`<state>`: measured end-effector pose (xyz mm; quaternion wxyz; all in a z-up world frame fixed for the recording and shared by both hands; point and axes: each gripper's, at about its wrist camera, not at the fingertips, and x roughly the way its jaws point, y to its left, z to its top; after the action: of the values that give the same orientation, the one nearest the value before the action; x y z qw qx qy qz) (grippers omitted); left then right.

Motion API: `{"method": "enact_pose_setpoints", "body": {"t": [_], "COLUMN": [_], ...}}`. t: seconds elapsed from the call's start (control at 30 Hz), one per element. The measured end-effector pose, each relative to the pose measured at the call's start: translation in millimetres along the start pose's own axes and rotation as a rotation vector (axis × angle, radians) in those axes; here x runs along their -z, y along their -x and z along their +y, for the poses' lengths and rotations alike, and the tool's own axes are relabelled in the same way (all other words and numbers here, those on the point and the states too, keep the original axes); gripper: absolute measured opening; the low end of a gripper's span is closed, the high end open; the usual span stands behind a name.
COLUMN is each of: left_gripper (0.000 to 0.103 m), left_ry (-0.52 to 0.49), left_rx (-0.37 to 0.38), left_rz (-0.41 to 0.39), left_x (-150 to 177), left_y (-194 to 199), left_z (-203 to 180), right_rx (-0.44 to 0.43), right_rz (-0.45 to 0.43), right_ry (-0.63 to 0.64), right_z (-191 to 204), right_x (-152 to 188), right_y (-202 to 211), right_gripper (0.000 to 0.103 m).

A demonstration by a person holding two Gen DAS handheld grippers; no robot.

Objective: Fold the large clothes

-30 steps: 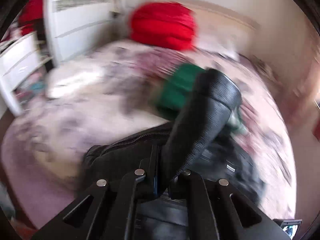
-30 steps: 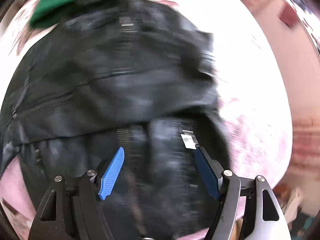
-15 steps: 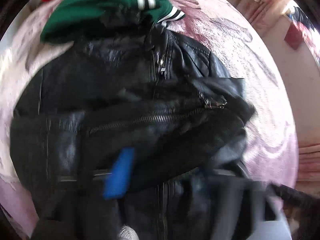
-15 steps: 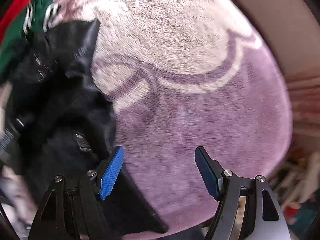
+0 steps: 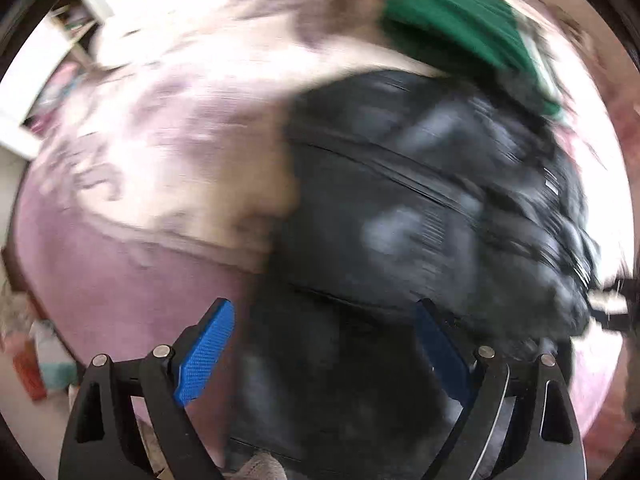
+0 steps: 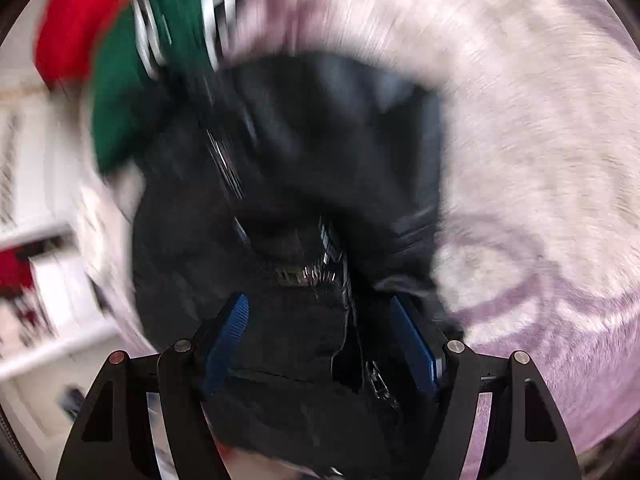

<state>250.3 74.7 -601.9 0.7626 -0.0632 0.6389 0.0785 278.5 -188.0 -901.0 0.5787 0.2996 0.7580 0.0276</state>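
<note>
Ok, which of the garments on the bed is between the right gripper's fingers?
The black leather jacket, with the zipper; the green garment and red one lie beyond it.

Black jacket [image 5: 400, 216], green striped garment [image 6: 120, 92], pink-and-white patterned blanket [image 6: 520, 160]

I could read nothing: the small white tag on the black jacket [image 5: 552, 184] was too blurred for me to make out.

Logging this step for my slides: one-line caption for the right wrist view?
Right claw closing over the black leather jacket on the bedspread, green garment behind.
</note>
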Motion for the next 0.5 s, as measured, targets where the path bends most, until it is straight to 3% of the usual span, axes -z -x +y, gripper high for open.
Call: {"method": "enact_pose_setpoints", "body": {"t": [0.03,0.07,0.13,0.23,0.37,0.43,0.5], "left_gripper": [0.091,0.091,0.091,0.092,0.092,0.092,0.092], "left_ry": [0.019,0.034,0.06,0.085,0.074,0.054,0.034], "left_rx": [-0.016,-0.039,-0.063,-0.043,-0.028,-0.049,-0.091], "left_rz": [-0.012,-0.023,-0.036,-0.046,-0.058,-0.052,-0.027], "left_x": [-5,-9,-17,-28,-48,-58,-68], "left_y": [0,0,-1,-4,-20,-35,-61], "left_z": [8,18,32,32,15,5,-5], "right_rx": [0.076,0.105,0.111,0.07,0.094,0.125,0.162], "right_rz": [0.009,-0.018,-0.075,-0.209,-0.362,-0.385,-0.341], "right_ry": [0.011,0.018,0.051,0.095,0.119,0.122,0.11], "right_z": [5,9,23,36,25,8,-5], "right_x": [-1,-2,8,27,45,41,25], "right_y": [-8,-10,-4,30,71,78,68], "right_gripper": [0.024,0.023,0.008,0.006,0.006,0.006,0.006]}}
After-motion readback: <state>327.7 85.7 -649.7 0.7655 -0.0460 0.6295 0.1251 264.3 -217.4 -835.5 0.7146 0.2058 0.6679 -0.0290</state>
